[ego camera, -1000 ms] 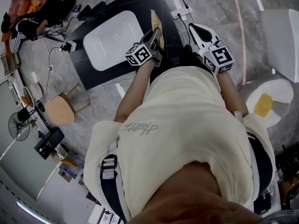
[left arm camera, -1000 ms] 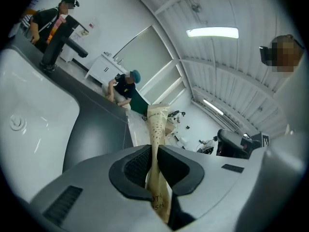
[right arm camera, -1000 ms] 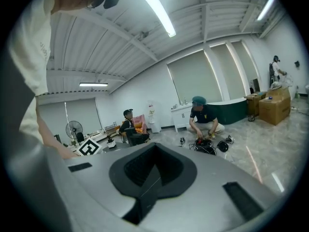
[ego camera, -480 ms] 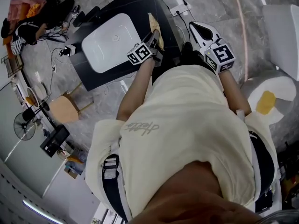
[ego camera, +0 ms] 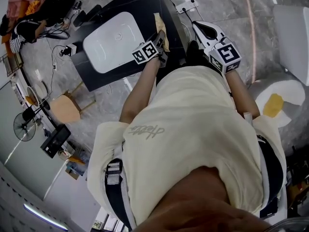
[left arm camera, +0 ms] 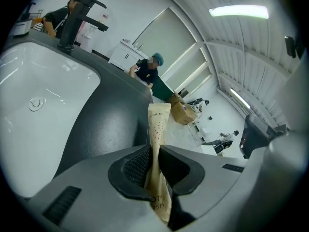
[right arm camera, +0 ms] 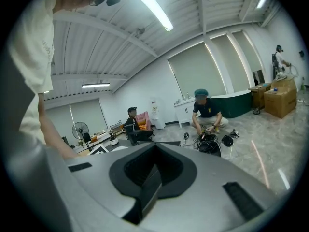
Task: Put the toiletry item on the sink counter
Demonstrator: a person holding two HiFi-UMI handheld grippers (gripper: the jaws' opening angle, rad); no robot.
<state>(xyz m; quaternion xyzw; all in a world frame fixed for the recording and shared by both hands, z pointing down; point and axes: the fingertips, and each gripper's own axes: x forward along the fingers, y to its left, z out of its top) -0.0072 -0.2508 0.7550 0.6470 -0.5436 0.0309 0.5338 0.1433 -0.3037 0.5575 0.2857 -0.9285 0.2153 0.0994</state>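
My left gripper (left arm camera: 153,166) is shut on a tan paper toiletry packet (left arm camera: 157,129), which sticks out past the jaws over the dark sink counter (left arm camera: 113,124). From the head camera the packet (ego camera: 161,28) lies above the counter's right end (ego camera: 145,4), beside the white basin (ego camera: 113,40), with the left gripper (ego camera: 158,42) at the counter's near edge. Whether the packet touches the counter I cannot tell. My right gripper (right arm camera: 150,178) is shut with nothing between its jaws; it hangs in the air to the right of the counter (ego camera: 205,33).
A black faucet (left arm camera: 72,18) stands behind the basin (left arm camera: 38,95). A white toilet (ego camera: 280,98) is at the right. A wooden stool (ego camera: 65,111), a fan (ego camera: 21,129) and bags lie left of the counter. Several people sit across the room (right arm camera: 205,112).
Both grippers have shifted only slightly toward the counter; the packet stays clamped in the left gripper over the counter's right end.
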